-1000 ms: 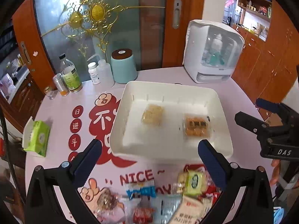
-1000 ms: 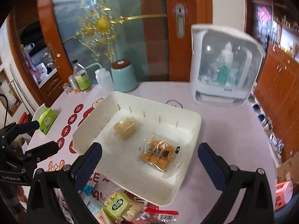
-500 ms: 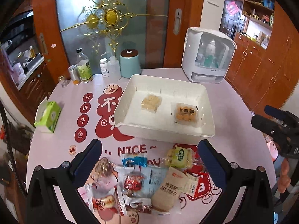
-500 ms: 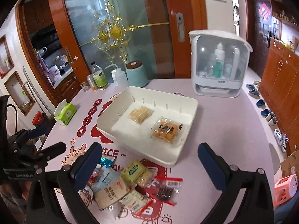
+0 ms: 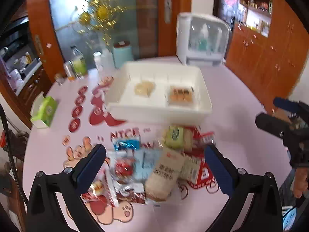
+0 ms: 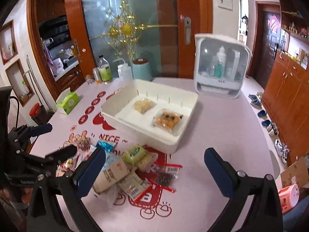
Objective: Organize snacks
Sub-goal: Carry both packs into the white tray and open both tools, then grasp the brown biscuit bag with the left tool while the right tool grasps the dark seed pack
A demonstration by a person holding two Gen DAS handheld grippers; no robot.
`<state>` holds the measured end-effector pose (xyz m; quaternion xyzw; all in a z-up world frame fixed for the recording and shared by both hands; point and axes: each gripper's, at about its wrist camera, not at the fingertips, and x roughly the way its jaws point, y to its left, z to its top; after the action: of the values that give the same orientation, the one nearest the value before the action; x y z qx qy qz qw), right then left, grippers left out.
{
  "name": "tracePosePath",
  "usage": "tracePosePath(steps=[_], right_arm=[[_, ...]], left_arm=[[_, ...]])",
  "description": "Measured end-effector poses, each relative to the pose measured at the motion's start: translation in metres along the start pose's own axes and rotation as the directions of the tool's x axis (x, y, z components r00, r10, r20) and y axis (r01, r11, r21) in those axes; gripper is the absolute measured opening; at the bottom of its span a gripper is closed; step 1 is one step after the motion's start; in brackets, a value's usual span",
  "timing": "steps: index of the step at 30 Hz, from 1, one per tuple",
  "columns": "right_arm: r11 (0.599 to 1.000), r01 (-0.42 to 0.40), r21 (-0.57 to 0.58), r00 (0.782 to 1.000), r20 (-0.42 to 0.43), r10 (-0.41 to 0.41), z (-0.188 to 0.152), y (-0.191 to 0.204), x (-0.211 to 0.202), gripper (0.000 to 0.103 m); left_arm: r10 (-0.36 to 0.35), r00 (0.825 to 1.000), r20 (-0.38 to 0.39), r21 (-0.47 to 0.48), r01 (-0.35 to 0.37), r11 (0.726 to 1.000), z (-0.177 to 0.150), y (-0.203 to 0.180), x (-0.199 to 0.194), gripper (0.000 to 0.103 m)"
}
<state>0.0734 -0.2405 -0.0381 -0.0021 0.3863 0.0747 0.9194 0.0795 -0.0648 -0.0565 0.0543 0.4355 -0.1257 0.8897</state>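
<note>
Glossy white plastic tray [image 6: 174,142], crinkly shiny snack wrappers [image 6: 133,174], smooth pink table [image 6: 222,127], polished wooden doors [image 6: 195,9]

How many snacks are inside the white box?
2. A pale yellow pack lies on the left of the white box; an orange pack lies on its right.

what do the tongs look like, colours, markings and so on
Both tongs, left and right, are matte black frames with silver screws at the joints and two long fingers faced with dark blue pads. The left body carries small white lettering in the right wrist view, too blurred to read. A thin black cable loops beside it.
</note>
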Motion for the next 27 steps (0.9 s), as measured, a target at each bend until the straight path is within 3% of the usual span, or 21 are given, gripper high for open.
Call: tracePosePath(steps=[6, 10, 16, 27], right_arm=[[0.998, 0.034, 0.047, 0.994, -0.108, -0.029, -0.031, -0.009, 0.038, 0.097], [0.995, 0.047, 0.089, 0.979, -0.203, -0.028, -0.050, -0.014, 0.072, 0.092], [0.989, 0.079, 0.122, 0.961, -0.273, -0.043, -0.064, -0.018, 0.110, 0.092], [0.974, 0.158, 0.164, 0.913, -0.399, -0.081, -0.082, -0.026, 0.177, 0.092]], left_arm=[[0.004, 0.995, -0.100, 0.064, 0.003, 0.998, -0.031, -0.015, 0.048, 0.102], [-0.011, 0.987, -0.158, 0.060, 0.020, 0.998, -0.045, -0.014, 0.077, 0.102], [-0.023, 0.970, -0.241, 0.032, 0.031, 0.999, -0.055, -0.002, 0.118, 0.100], [-0.102, 0.944, -0.313, 0.001, 0.108, 0.994, -0.060, 0.005, 0.157, 0.099]])
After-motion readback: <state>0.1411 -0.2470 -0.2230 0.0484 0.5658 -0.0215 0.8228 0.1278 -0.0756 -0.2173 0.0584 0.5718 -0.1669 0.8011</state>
